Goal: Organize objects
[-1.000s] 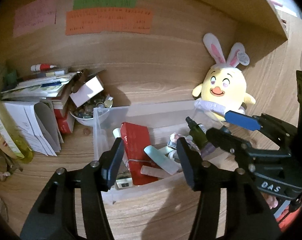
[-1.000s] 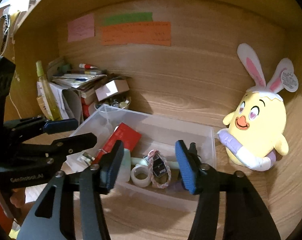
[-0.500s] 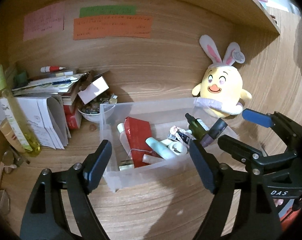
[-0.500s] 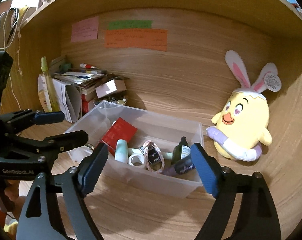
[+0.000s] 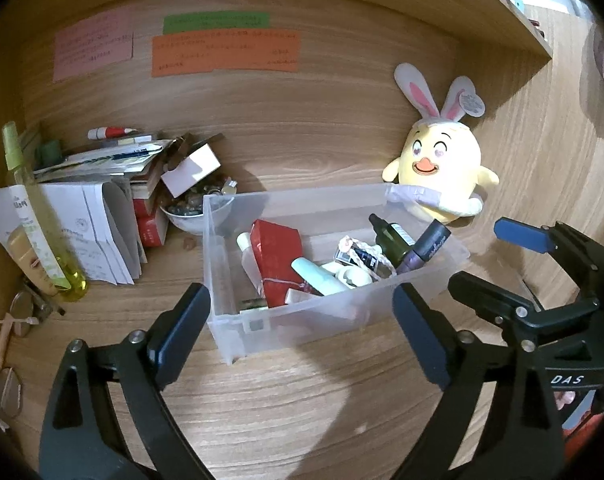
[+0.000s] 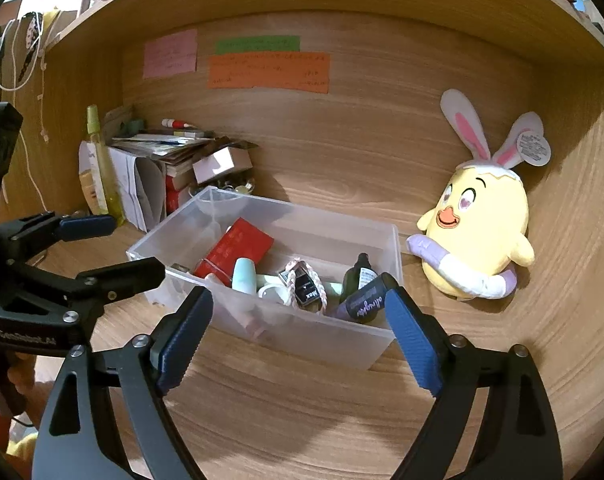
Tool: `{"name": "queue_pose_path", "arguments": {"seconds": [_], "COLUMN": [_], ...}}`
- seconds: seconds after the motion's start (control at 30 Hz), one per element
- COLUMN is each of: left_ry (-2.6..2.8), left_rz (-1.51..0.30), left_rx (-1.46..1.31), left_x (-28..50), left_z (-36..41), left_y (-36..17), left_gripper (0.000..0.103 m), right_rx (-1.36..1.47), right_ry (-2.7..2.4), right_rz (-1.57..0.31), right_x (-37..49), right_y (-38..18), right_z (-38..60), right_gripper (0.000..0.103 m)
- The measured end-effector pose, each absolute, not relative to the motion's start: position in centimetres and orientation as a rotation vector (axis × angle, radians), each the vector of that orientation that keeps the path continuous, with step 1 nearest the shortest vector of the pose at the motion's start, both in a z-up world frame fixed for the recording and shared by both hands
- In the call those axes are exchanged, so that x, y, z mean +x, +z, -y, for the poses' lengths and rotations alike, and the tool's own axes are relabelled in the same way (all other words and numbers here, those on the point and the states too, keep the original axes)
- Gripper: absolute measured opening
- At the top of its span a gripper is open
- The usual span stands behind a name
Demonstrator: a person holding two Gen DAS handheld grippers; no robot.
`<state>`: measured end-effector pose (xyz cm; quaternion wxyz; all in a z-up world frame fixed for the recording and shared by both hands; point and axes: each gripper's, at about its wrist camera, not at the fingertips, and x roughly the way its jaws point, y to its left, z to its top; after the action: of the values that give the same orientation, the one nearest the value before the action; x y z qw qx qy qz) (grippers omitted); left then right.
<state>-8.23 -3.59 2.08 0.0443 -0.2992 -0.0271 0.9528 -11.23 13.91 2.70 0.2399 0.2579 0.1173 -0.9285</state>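
Observation:
A clear plastic bin (image 5: 302, 196) (image 6: 302, 208) stands on the wooden desk. It holds a red packet (image 5: 276, 256) (image 6: 234, 250), a mint tube (image 5: 313, 276), a dark green dropper bottle (image 5: 389, 240) (image 6: 359, 276), a purple tube (image 5: 425, 248) (image 6: 361, 304) and a braided bracelet (image 6: 305, 288). My left gripper (image 5: 298, 308) hovers short of the bin's near left corner, its jaws opening with nothing between them. My right gripper (image 6: 296, 300) hovers before the bin's near right side, jaws also opening and empty. Each gripper shows in the other's view, right (image 5: 497, 264) and left (image 6: 114, 248).
A yellow plush chick (image 5: 437, 176) (image 6: 477, 232) with rabbit ears sits right of the bin. To the left are piled papers and books (image 5: 94, 216), a yellow spray bottle (image 5: 34, 208), a bowl of trinkets (image 5: 190, 208) and glasses (image 5: 18, 312). Sticky notes (image 5: 222, 52) hang on the back wall under a shelf.
Both grippers have drawn back from over the bin towards the desk's front, and their jaws have spread much wider. The bin and its contents have stayed put.

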Motion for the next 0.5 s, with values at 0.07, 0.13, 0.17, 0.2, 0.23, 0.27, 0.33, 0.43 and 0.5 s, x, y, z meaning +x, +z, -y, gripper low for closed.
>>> {"name": "queue_pose_path", "arguments": {"seconds": [0.07, 0.13, 0.17, 0.2, 0.23, 0.27, 0.33, 0.43, 0.5], "left_ry": [2.920, 2.927, 2.928, 2.929, 2.928, 2.926, 2.926, 2.925, 2.924], "left_rz": [0.063, 0.050, 0.050, 0.052, 0.054, 0.055, 0.053, 0.052, 0.050], "left_rx": [-0.909, -0.907, -0.905, -0.903, -0.903, -0.904, -0.906, -0.912, -0.915], "left_x": [-7.95, -7.73, -7.69, -7.61, -7.56, -7.53, -7.55, -7.51, -7.47], "left_z": [3.51, 3.44, 3.43, 3.44, 3.42, 3.39, 3.34, 3.21, 3.11], "left_y": [2.14, 2.16, 2.16, 2.15, 2.13, 2.10, 2.05, 1.97, 1.95], "left_gripper": [0.094, 0.097, 0.098, 0.098, 0.098, 0.098, 0.098, 0.099, 0.099], "right_rx": [0.710, 0.718, 0.721, 0.723, 0.726, 0.729, 0.732, 0.738, 0.740], "right_ry": [-2.541, -2.538, -2.538, -2.538, -2.538, -2.537, -2.537, -2.536, -2.537], "right_rz": [-0.317, -0.311, -0.309, -0.309, -0.308, -0.307, -0.306, -0.300, -0.295], "right_x": [-11.13, -11.08, -11.07, -11.06, -11.05, -11.03, -11.08, -11.08, -11.07], "right_y": [2.58, 2.46, 2.41, 2.37, 2.34, 2.31, 2.31, 2.31, 2.34], "right_z": [-13.99, -14.10, -14.15, -14.20, -14.24, -14.30, -14.36, -14.55, -14.66], "right_gripper": [0.087, 0.087, 0.087, 0.087, 0.087, 0.087, 0.087, 0.087, 0.087]}}
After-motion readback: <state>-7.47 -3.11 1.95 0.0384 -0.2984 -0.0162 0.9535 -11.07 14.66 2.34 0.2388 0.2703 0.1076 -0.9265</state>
